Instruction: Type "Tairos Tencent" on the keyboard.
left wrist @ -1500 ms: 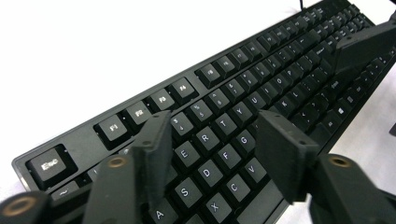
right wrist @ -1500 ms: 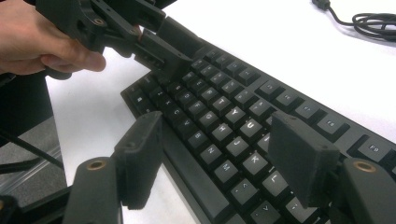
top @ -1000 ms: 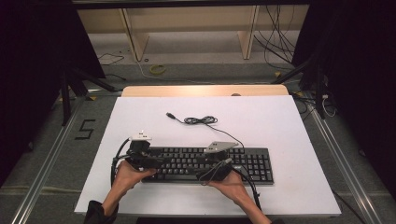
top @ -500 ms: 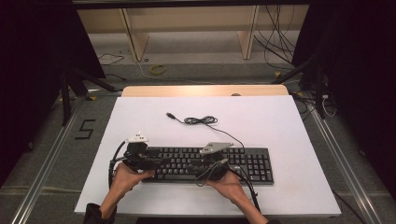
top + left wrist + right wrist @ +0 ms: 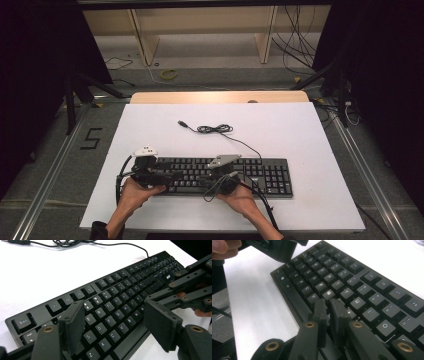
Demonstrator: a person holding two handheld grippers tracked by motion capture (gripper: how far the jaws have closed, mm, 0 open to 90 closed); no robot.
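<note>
A black keyboard (image 5: 250, 175) lies flat near the front of the white table (image 5: 310, 130); its keys (image 5: 117, 302) are seen close up in the left gripper view. My left gripper (image 5: 167, 176) hovers over the keyboard's left end, jaws wide open (image 5: 113, 308) with nothing between them. My right gripper (image 5: 204, 178) points left over the middle letter keys. Its jaws (image 5: 328, 302) are shut on nothing, tips just above the keys (image 5: 352, 290) near G and H. The two grippers face each other, a short gap apart.
The keyboard's black cable (image 5: 215, 129) lies coiled behind it, its USB plug (image 5: 183, 123) loose on the table. A wooden strip (image 5: 220, 96) borders the far edge. Shelving and cables stand on the floor beyond. Dark frames flank both sides.
My right gripper has moved left along the keyboard, closer to the left gripper. The left gripper has barely shifted.
</note>
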